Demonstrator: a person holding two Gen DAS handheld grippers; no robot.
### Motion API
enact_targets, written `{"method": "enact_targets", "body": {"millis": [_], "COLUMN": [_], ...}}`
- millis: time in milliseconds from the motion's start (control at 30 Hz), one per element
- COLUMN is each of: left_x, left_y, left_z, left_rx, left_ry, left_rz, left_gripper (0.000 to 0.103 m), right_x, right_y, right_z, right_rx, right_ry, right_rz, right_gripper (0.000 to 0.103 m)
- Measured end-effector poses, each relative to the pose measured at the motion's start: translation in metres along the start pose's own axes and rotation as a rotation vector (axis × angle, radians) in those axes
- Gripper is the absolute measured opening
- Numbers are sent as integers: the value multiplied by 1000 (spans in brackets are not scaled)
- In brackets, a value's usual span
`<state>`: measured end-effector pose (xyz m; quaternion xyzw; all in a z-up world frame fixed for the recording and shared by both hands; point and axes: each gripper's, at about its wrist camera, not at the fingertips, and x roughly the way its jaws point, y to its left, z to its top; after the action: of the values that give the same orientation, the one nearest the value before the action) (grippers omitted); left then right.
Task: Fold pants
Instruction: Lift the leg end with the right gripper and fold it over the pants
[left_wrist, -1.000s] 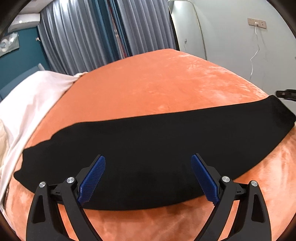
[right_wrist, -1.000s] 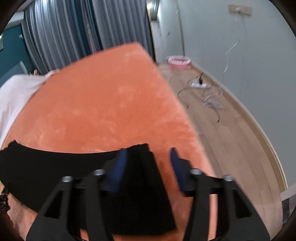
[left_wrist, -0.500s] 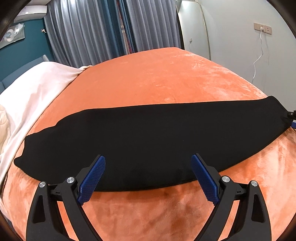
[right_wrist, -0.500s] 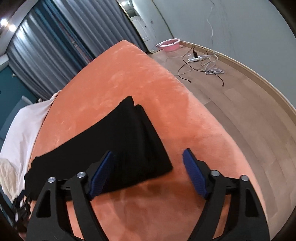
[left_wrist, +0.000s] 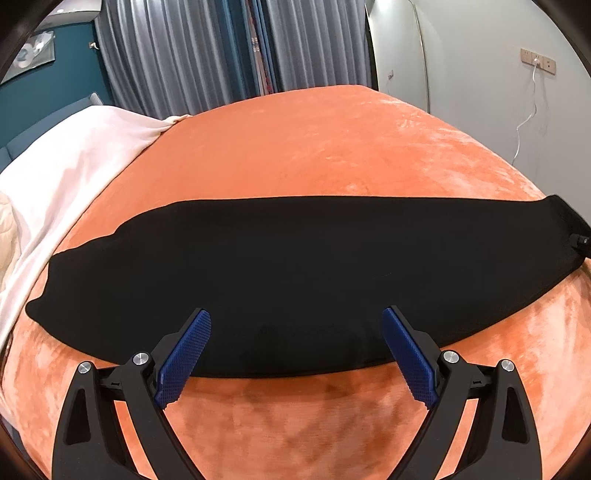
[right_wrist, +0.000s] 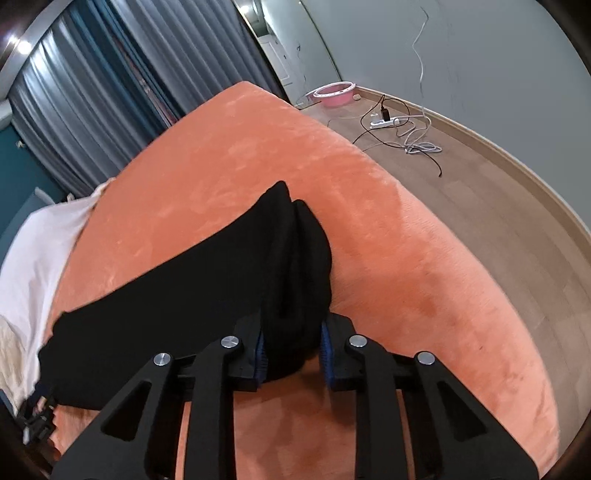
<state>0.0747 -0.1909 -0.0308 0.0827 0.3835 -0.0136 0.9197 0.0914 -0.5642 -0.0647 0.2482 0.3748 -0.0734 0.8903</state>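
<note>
Black pants (left_wrist: 295, 273) lie folded lengthwise in a long strip across the orange bed cover (left_wrist: 314, 147). My left gripper (left_wrist: 295, 350) is open and empty, its blue pads at the near edge of the strip's middle. In the right wrist view my right gripper (right_wrist: 293, 350) is shut on the bunched end of the pants (right_wrist: 288, 266), which rises slightly off the cover (right_wrist: 406, 277). A bit of the right gripper shows at the strip's right end in the left wrist view (left_wrist: 581, 242).
White bedding (left_wrist: 66, 162) lies at the left of the bed. Grey curtains (left_wrist: 221, 51) hang behind. The bed's right edge drops to a wooden floor (right_wrist: 498, 206) with a power strip and cables (right_wrist: 399, 129) and a pink basin (right_wrist: 334, 92).
My right gripper was open around the pants' end half a second ago and has shut on it. My left gripper drew back slightly toward the strip's near edge, still open.
</note>
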Motion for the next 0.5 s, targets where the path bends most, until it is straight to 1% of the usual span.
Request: {"method": "enact_targets", "body": {"millis": [167,300,367,500], "left_x": [2,7,11,20], "left_y": [4,8,12,20], "left_z": [1,2,2,2], "left_rx": [15,19,24,24], "left_ry": [-3,6,16,42], "left_rz": [4,2,-5,-9], "left_gripper": [92,92,92,92], "right_x": [-2,-13,-21,-44], "right_y": [1,5,13,53], "right_z": [-3,0,1,9], "right_rx": [32,76,81,39], "right_ry": [-7,-20,-29,-49], "right_rz": [5,57,93,173], "right_gripper": [21,21,21,21]}}
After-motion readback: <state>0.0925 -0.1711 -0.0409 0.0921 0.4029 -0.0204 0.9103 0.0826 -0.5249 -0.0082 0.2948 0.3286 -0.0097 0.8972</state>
